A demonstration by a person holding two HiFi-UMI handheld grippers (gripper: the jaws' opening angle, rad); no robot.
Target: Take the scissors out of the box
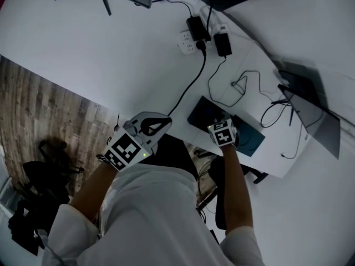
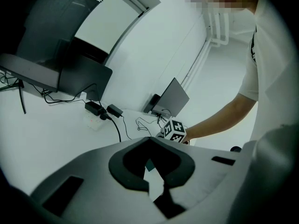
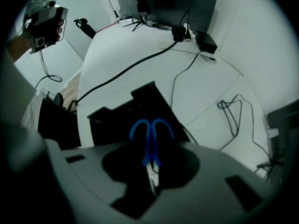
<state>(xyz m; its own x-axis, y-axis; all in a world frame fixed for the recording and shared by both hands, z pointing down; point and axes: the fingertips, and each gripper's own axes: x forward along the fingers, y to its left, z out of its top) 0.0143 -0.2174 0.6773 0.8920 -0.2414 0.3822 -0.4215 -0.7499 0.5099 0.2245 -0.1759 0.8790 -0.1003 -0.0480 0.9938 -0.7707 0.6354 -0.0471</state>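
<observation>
Right gripper view shows the scissors (image 3: 150, 141) caught between the jaws of the right gripper (image 3: 154, 149). The jaws are closed on the blades, and the two blue handle loops stick out beyond the tips, pointing away from the camera. The loops show against the black box (image 3: 122, 118), which lies open on the white table (image 3: 140, 55) just beyond the jaws. Whether the blade ends are clear of the box cannot be told.

In the head view the marker cube (image 1: 222, 132) of that gripper sits over the near edge of the box (image 1: 202, 111), at the near edge of the table. A teal object (image 1: 254, 141) lies just right of it, touching or overlapping the box.

The left gripper (image 2: 149, 140) is held well apart to the left, off the table's near edge and above the wooden floor (image 1: 44, 110). Its jaws are together with nothing between them – only the table and a sliver of the teal object show through the gap behind the tips.

Farther out on the table a thick black cable (image 1: 191, 82) runs from beside the box to a white power strip (image 1: 188, 42), which carries two black adapters. A thin looped wire (image 1: 244, 85) lies right of the cable, and a dark laptop-like screen (image 1: 308, 101) stands at the table's right end.
</observation>
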